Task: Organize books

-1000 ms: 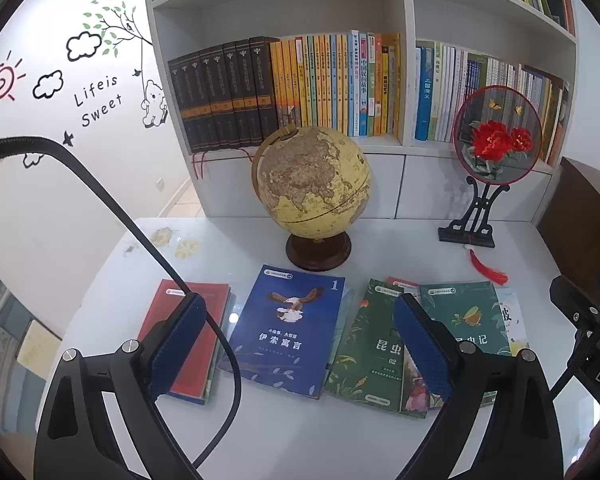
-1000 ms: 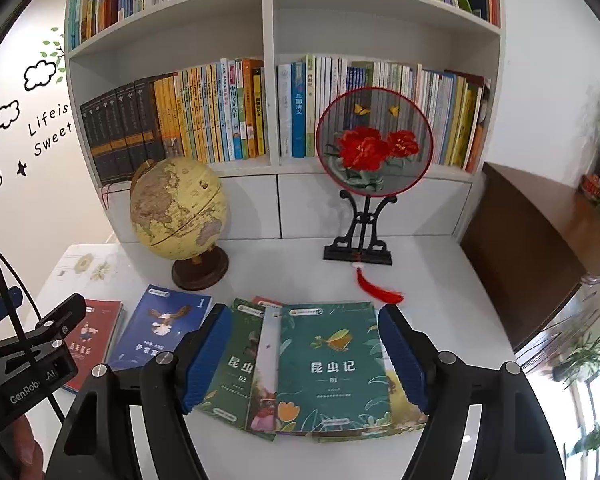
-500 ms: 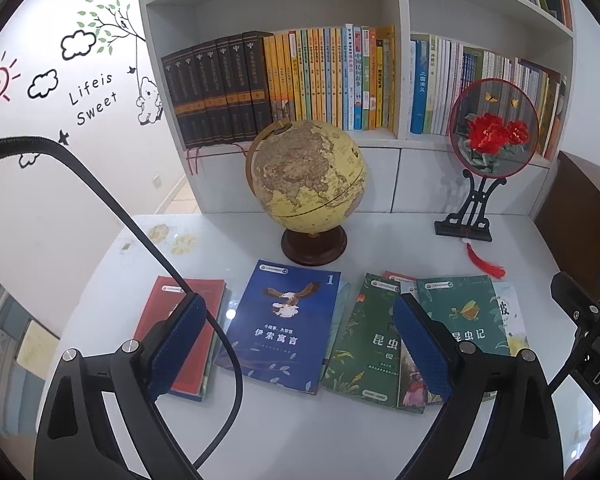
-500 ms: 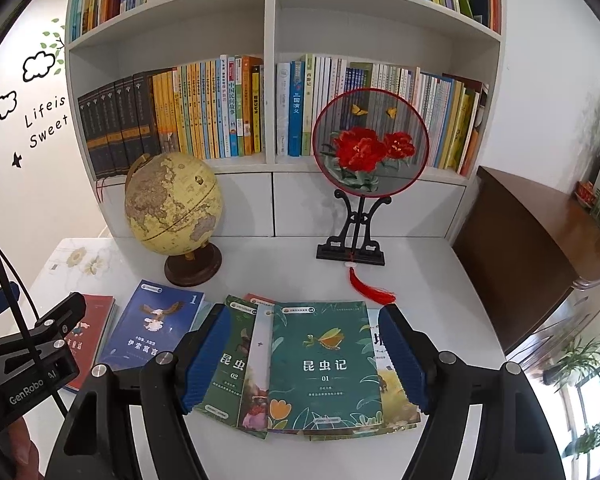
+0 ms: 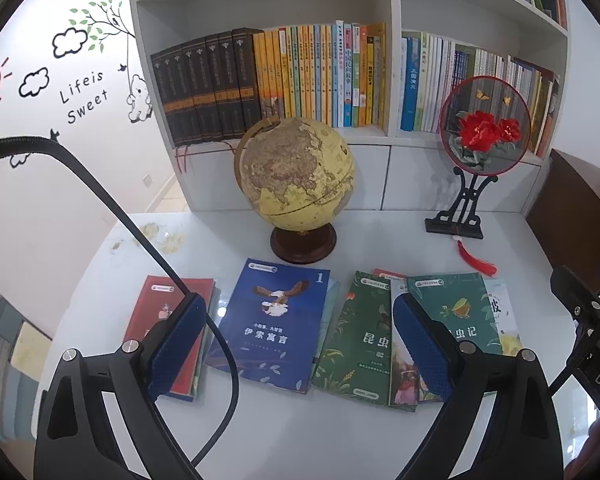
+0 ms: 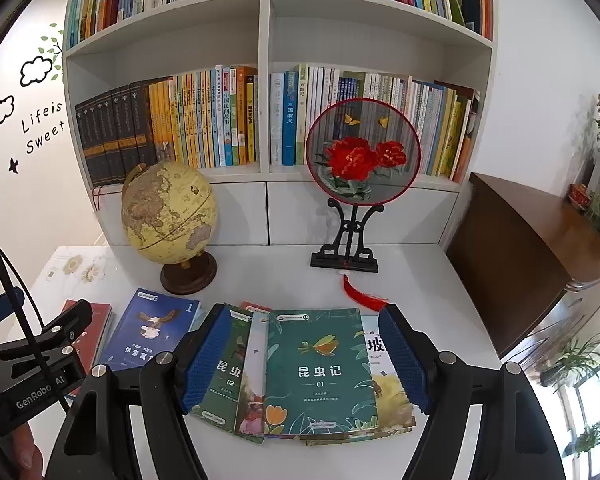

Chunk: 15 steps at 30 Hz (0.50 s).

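Your right claw (image 6: 306, 360) hangs wide apart and empty above the tabletop (image 6: 428, 292), with the teal insect book marked 01 (image 6: 320, 372) lying flat directly ahead, framed between its two blue pads. That book tops a loose, fanned pile; a darker green book marked 02 (image 6: 224, 376) pokes out from under its left edge and a yellow-covered one (image 6: 388, 388) from under its right. The long axis of each runs away from you, spine to the left, so the right claw looks nearer and better lined up for this pile.

Your left claw (image 5: 300, 344) is likewise spread apart, holding nothing. The blue eagle book (image 5: 272, 324) lies flat ahead of it between the pads, and a red book (image 5: 164, 312) sits just left, partly hidden behind the left pad.

The tabletop is white and glossy. At its back stand a yellow globe (image 5: 296, 172) on a dark wooden base and a round embroidered fan (image 6: 362, 152) on a black stand, its red tassel (image 6: 360, 296) trailing near the green pile. Behind them rises a white bookshelf (image 6: 264, 60) packed with upright books. A dark wooden cabinet (image 6: 532, 248) stands to the right.
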Each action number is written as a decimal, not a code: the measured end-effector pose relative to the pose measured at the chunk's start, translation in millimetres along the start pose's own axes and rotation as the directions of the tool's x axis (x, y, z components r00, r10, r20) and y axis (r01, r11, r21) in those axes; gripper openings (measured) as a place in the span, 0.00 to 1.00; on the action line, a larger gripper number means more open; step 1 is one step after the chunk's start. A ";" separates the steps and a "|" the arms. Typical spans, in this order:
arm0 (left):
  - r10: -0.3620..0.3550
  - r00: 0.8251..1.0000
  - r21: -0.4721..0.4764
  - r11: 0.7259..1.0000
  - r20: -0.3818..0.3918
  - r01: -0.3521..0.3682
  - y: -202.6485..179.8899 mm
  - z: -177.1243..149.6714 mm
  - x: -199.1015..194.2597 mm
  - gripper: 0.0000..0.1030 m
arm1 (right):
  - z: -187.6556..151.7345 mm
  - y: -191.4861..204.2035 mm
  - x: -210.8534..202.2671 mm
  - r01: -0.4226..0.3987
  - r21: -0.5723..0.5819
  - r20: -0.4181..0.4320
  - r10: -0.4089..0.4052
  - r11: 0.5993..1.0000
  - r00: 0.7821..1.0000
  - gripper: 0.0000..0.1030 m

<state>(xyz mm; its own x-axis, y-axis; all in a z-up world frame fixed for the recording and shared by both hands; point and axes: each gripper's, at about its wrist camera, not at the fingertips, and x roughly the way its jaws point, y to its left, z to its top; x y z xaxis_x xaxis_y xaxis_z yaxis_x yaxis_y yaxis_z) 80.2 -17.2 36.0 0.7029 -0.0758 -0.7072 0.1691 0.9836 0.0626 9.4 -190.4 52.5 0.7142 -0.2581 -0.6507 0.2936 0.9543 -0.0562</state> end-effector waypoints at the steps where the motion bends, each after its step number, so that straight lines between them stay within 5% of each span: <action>1: 0.000 1.000 0.000 1.000 -0.001 0.000 -0.2 -0.3 0.6 0.92 | 0.0 -0.5 0.4 -0.002 0.002 -0.001 0.002 1.000 1.000 0.73; 15: -0.003 1.000 0.009 1.000 -0.009 0.003 -3.5 1.1 6.5 0.92 | -0.7 -2.3 5.7 -0.004 0.010 -0.015 0.004 1.000 1.000 0.73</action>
<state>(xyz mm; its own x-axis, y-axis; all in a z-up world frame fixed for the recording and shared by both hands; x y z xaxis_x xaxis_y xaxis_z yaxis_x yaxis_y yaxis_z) 85.0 -21.3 32.0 0.6960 -0.0769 -0.7140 0.1772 0.9819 0.0669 12.3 -193.9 48.3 0.7055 -0.2516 -0.6625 0.2967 0.9538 -0.0462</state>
